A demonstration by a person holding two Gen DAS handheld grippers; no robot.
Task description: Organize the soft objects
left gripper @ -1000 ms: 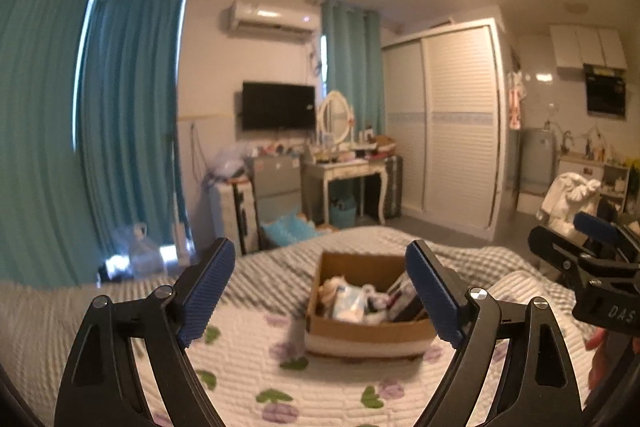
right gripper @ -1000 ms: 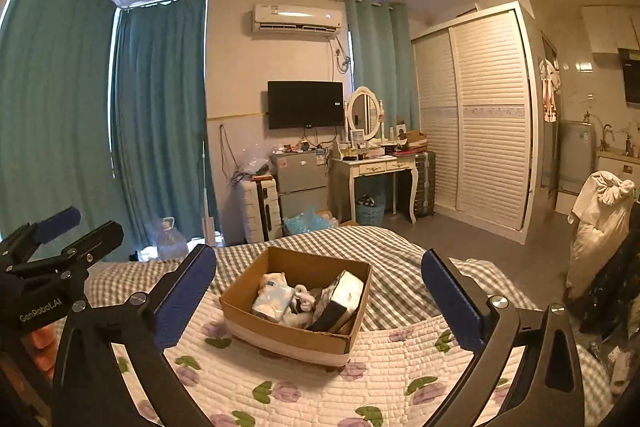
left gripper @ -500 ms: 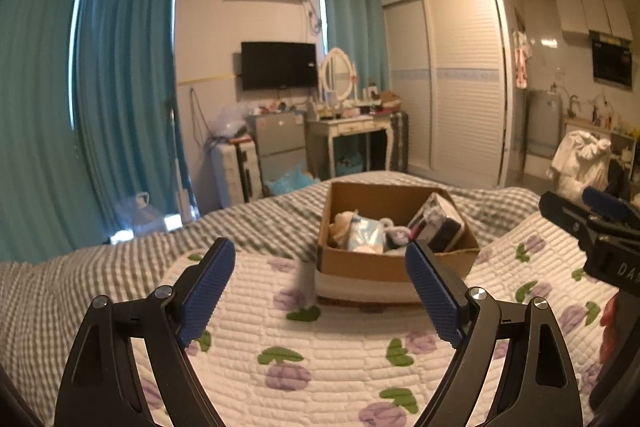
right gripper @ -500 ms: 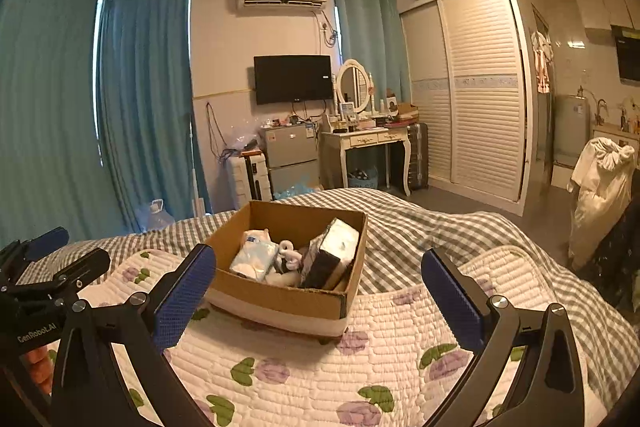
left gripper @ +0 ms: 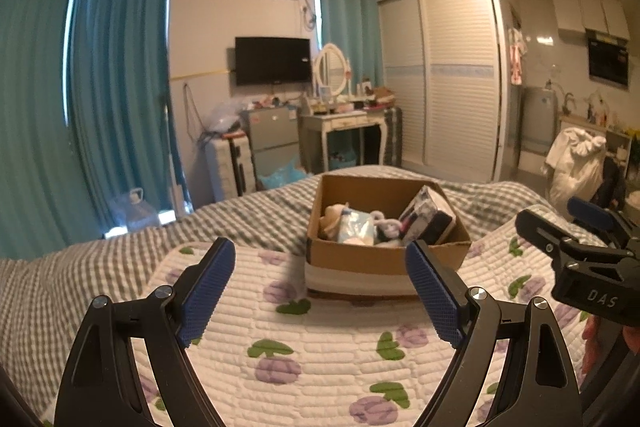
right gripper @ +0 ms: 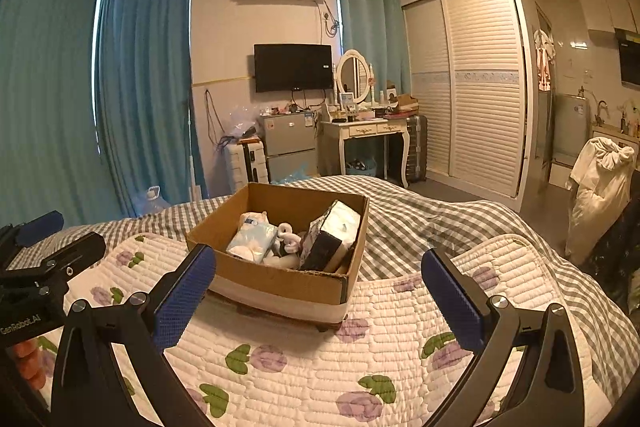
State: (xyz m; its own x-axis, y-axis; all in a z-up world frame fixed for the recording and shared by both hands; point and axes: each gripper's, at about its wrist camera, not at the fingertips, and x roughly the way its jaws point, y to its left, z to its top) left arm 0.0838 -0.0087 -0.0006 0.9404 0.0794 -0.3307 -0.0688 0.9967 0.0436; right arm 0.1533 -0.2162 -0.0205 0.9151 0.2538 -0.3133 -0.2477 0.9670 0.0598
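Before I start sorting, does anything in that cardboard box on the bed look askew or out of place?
One thing: the black-and-white patterned packet leans tilted against the right wall of the brown cardboard box, not lying flat like the light blue packet beside it. Nothing looks spilled or damaged. Both grippers are open and empty.

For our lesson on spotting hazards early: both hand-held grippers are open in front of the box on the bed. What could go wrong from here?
1. The cardboard box sits on a soft quilt; a nudge could tip or slide it.
2. The tissue pack leans on the box wall, crowding the plush toy; a grasp might catch both.
3. The left hand-held gripper and right hand-held gripper are close together and could collide.
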